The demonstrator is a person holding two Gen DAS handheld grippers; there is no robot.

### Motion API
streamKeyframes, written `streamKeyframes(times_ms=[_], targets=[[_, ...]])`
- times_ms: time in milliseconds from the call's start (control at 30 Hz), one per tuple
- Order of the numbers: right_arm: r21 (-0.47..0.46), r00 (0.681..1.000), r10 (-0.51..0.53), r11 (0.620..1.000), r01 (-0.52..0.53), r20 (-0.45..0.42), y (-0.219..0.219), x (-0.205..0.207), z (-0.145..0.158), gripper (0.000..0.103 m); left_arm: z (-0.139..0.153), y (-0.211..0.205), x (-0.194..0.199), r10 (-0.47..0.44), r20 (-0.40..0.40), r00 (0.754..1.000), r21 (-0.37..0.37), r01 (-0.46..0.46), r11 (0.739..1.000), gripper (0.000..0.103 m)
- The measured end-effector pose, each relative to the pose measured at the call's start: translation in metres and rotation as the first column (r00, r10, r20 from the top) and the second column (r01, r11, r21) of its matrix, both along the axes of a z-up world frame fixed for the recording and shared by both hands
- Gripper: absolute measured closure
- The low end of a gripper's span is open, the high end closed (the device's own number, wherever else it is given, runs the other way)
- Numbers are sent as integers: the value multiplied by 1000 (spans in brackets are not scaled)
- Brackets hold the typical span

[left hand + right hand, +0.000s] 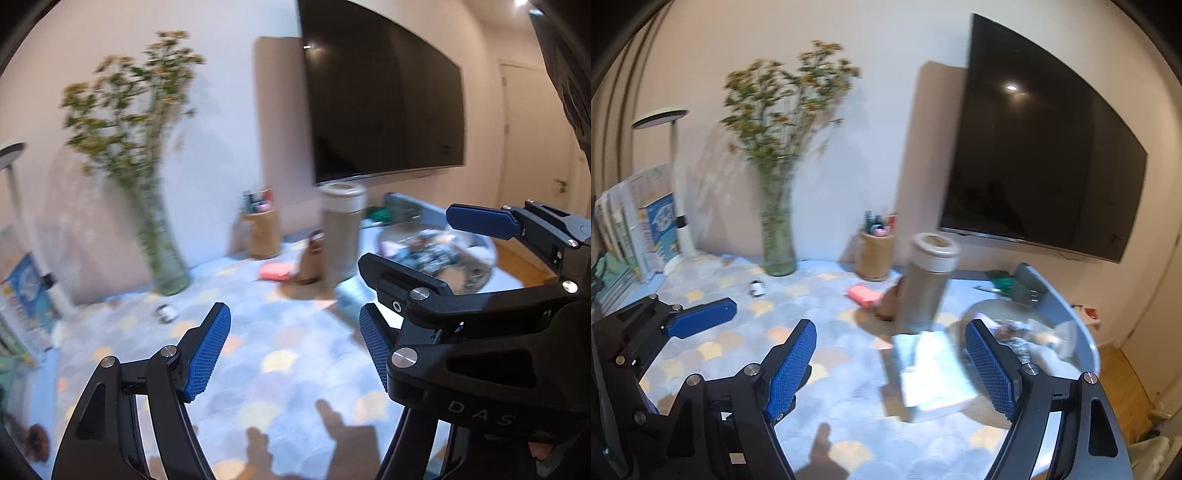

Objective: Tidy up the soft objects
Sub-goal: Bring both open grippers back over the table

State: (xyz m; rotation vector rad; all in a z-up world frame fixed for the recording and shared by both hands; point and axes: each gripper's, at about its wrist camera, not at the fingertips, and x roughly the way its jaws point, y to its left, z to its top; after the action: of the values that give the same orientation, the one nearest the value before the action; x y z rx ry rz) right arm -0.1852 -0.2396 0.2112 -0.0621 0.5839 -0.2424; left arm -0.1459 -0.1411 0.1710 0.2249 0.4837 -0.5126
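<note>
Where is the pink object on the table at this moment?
The pink object lies flat on the table, far from both grippers. In both views it is between the wooden pen holder behind it and the tall flask to its right.

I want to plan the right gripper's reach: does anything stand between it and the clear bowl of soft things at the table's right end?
Nothing visible does. The right gripper is open and empty, with the clear bowl just past its right finger. The tall flask and the white pad lie left of that line.
</note>
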Motion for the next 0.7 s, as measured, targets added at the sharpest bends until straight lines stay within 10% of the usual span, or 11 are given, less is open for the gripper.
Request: streamKeyframes(times_ms=[700], targets=[[117, 976, 189, 977, -176, -105, 88, 51, -42, 22, -37, 76, 29, 150, -82, 985, 36, -148, 988, 32]])
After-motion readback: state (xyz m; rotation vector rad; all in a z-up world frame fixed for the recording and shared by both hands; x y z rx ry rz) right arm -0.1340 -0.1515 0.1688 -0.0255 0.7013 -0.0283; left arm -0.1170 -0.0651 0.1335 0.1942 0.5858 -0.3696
